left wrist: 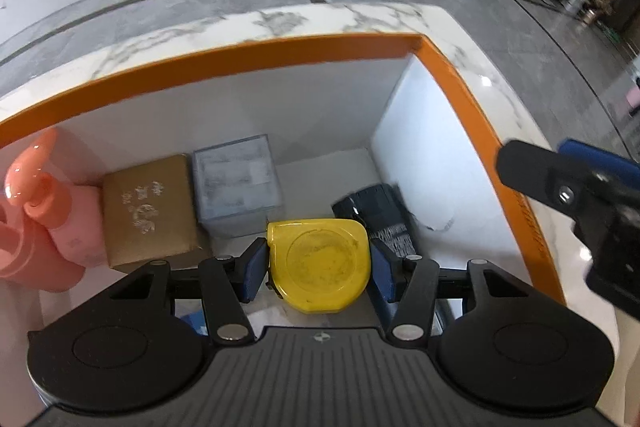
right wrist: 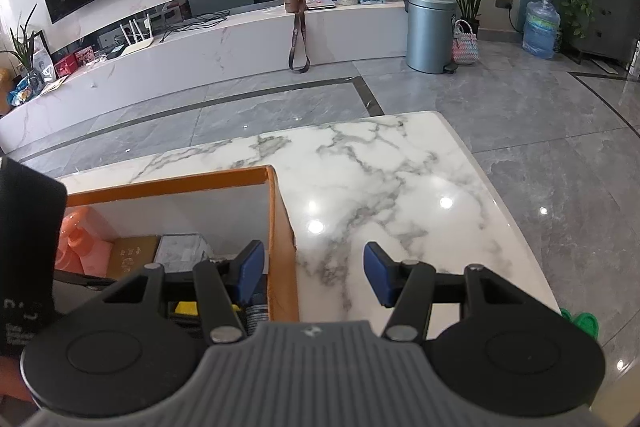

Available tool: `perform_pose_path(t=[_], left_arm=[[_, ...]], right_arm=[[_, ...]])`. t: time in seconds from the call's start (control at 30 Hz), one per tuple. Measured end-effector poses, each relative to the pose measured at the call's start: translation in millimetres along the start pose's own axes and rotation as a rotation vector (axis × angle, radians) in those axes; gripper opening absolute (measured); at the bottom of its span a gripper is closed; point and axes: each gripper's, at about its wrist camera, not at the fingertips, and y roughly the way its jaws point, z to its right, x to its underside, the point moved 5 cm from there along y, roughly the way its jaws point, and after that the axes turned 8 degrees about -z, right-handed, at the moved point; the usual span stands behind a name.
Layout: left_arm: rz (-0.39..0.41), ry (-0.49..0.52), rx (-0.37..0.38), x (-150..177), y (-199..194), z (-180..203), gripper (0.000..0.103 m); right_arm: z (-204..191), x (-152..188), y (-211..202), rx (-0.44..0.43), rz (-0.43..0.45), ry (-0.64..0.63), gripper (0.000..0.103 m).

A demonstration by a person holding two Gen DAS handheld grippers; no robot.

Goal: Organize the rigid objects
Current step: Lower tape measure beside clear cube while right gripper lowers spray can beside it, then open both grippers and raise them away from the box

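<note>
Two grippers over an orange-rimmed box (left wrist: 256, 61) on a marble table (right wrist: 380, 167). Left gripper (left wrist: 319, 265): pads clamped on a yellow tape measure (left wrist: 320, 263), low inside the box beside a gold box (left wrist: 148, 211), grey box (left wrist: 236, 179) and pink bottle (left wrist: 36, 203). Right gripper (right wrist: 314, 275): jaws wide, holding nothing, straddling the box's right wall.

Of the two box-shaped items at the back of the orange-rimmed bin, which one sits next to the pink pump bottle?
The gold box with pale embossed markings; it is right beside the pink pump bottle. The grey box sits on the gold one's other side.
</note>
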Motion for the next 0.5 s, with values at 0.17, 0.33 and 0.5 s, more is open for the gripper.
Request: perform_pose_path(t=[0.17, 0.33, 0.5], left_arm=[[-0.010, -0.070, 0.031, -2.5, 1.9, -5.6, 0.062], [0.014, -0.091, 0.048, -1.8, -12.4, -12.2, 0.066], [0.035, -0.091, 0.051, 2.1, -36.3, -19.6, 0.063]], right_arm=[[-1.8, 1.2, -2.0, -0.002, 0.001, -0.005, 0.057], [-4.0, 1.0, -7.6, 0.001, -0.001, -0.017, 0.057], [-7.3, 2.4, -16.3, 0.002, -0.001, -0.015, 0.057]])
